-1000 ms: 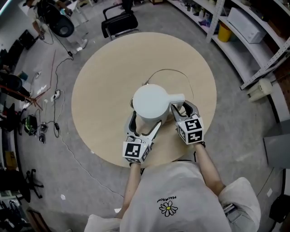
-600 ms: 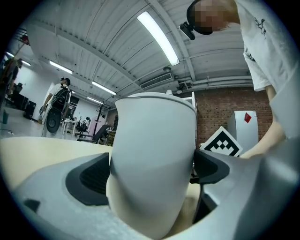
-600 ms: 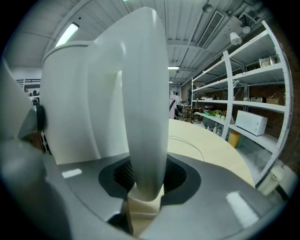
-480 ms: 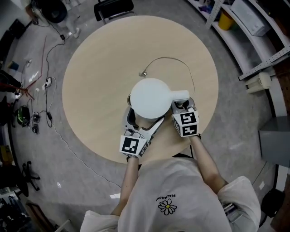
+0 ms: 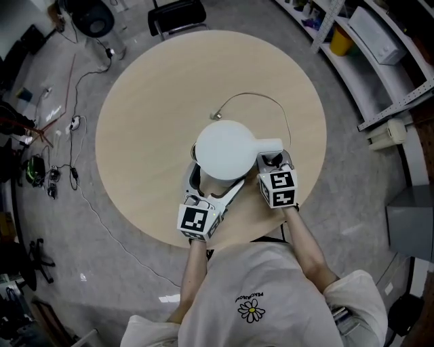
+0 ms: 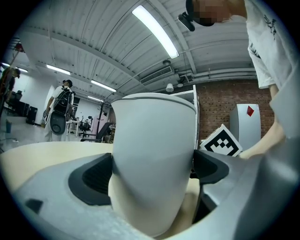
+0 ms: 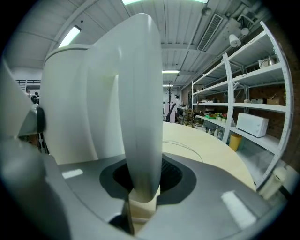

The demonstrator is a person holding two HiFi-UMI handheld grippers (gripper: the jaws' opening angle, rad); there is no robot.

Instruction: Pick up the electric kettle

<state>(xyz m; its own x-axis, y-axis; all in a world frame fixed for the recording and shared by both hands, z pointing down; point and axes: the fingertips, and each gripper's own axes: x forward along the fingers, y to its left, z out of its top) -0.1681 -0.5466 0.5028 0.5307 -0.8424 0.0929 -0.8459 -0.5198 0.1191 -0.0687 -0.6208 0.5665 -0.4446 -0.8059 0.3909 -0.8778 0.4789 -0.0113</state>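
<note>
The white electric kettle (image 5: pixel 224 150) stands upright on the round beige table (image 5: pixel 156 88), near its front edge, handle (image 5: pixel 269 144) to the right. My left gripper (image 5: pixel 213 181) reaches level around the kettle's body (image 6: pixel 154 154); the jaws stand wide, one dark pad (image 6: pixel 91 176) close by each flank. My right gripper (image 5: pixel 271 161) comes from the front right, tilted down. Its jaws are closing with the handle (image 7: pixel 140 117) between them, and the pads (image 7: pixel 176 176) lie against it.
A thin cord (image 5: pixel 254 96) curves over the table behind the kettle. A black chair (image 5: pixel 178 12) stands beyond the table, metal shelves (image 5: pixel 380 47) with a yellow tub (image 5: pixel 341 42) at the right, and cables (image 5: pixel 61 129) on the floor at the left.
The right gripper's jaws have narrowed onto the kettle's handle. The left gripper and the kettle stay where they were.
</note>
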